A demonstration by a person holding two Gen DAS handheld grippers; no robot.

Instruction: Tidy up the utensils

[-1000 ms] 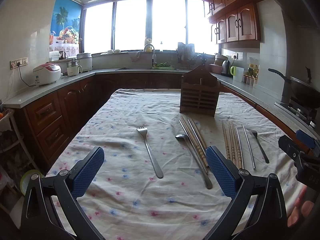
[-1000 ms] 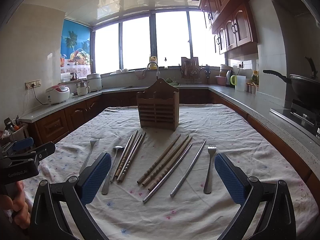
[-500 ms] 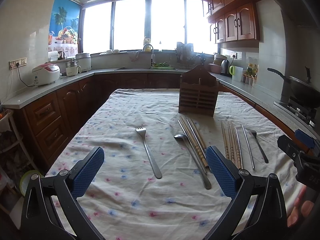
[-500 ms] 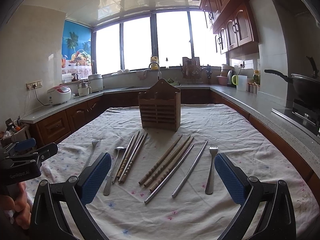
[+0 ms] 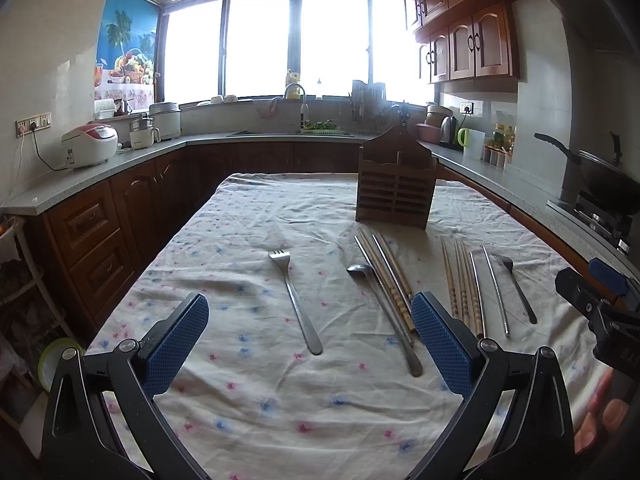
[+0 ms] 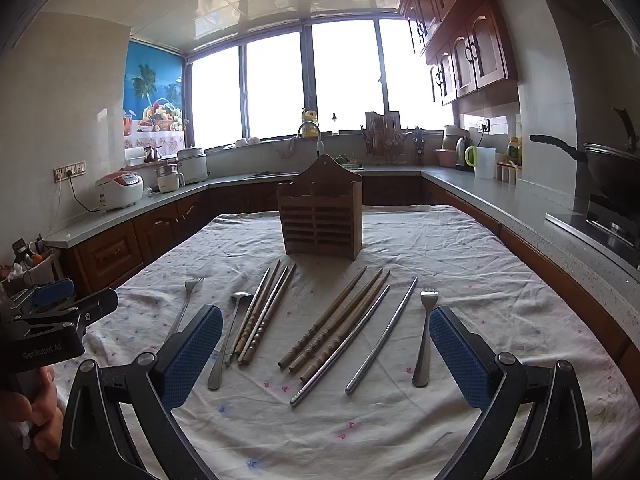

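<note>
A brown wooden utensil holder [image 5: 394,184] [image 6: 321,210] stands upright mid-table. In front of it on the cloth lie a fork [image 5: 296,300] [image 6: 185,308], a spoon [image 5: 384,316] [image 6: 228,340], wooden chopsticks [image 5: 390,276] [image 6: 264,312], more wooden chopsticks [image 5: 460,284] [image 6: 336,320], steel chopsticks [image 5: 496,290] [image 6: 380,336] and a second fork [image 5: 518,288] [image 6: 425,336]. My left gripper [image 5: 310,346] is open and empty above the near table edge, before the first fork. My right gripper [image 6: 326,358] is open and empty, before the chopsticks.
The table wears a white floral cloth [image 5: 256,224]. Counters with brown cabinets ring the room. A rice cooker [image 5: 90,144] sits at left, a sink tap [image 5: 298,92] at the back, a wok on a stove [image 5: 600,176] at right.
Both grippers have risen and eased back slightly, so the utensils sit a little lower in view. Nothing on the table has moved.
</note>
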